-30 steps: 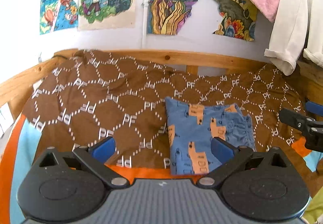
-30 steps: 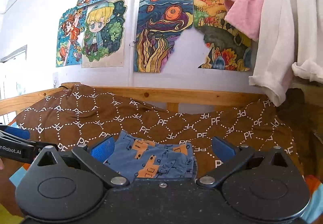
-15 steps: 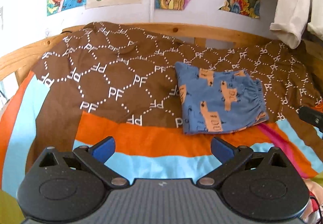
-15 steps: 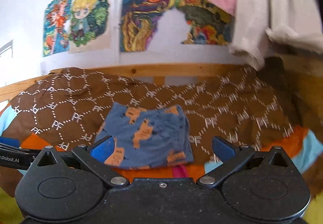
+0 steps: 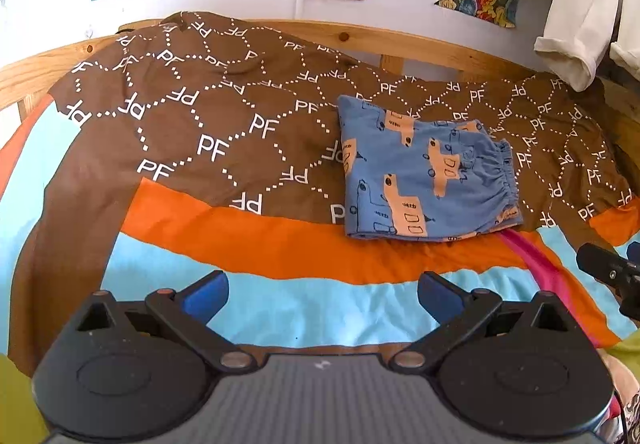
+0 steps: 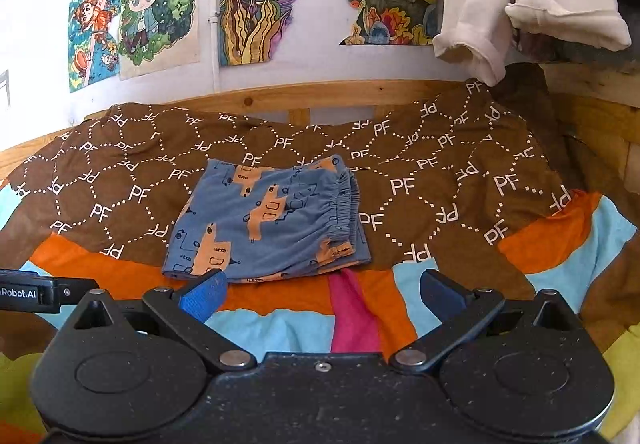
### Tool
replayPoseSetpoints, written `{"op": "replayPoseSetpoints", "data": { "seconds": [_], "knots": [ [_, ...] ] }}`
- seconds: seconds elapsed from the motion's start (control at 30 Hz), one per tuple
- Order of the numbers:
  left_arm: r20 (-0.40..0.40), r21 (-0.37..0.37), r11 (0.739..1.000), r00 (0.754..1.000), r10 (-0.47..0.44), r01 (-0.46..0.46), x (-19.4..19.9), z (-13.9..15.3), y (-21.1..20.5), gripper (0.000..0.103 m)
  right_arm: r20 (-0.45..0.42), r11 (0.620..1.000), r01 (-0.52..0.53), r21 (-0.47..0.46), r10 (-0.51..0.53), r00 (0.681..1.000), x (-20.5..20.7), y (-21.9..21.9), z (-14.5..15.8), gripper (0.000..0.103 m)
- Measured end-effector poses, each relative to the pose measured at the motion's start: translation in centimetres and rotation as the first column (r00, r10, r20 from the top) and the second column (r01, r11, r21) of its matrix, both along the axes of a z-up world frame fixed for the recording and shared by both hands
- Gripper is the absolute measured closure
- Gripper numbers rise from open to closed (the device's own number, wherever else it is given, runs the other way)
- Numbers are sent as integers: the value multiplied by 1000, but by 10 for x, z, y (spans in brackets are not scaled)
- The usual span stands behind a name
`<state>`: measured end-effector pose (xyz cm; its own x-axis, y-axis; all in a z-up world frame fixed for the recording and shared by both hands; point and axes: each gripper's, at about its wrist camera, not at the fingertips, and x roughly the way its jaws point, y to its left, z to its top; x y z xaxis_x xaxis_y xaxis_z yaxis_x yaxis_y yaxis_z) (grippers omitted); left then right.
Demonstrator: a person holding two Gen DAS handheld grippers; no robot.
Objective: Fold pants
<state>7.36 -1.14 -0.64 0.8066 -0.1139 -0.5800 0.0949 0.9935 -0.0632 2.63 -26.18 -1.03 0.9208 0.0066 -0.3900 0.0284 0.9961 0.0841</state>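
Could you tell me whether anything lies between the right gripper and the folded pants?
Nothing visible does. The right gripper is open and empty, and only bare bedspread lies between it and the folded pants, which rest flat just ahead of its left finger.

The left gripper [image 5: 323,290] is showing a black body, ribbed grey centre plate, blue finger pads [image 5: 204,295] and silvery pivot pins. The right gripper [image 6: 323,288] is wearing matching black, speckled with dust, with one centre screw.
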Motion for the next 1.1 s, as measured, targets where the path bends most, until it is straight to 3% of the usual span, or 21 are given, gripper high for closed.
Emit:
{"op": "replayPoseSetpoints", "data": {
  "seconds": [1.1],
  "knots": [
    [11, 15, 1000, 1000, -5, 5, -3, 2, -1, 0, -14, 1000, -12, -3, 12, 1000, 1, 1, 1, 1]
  ]
}}
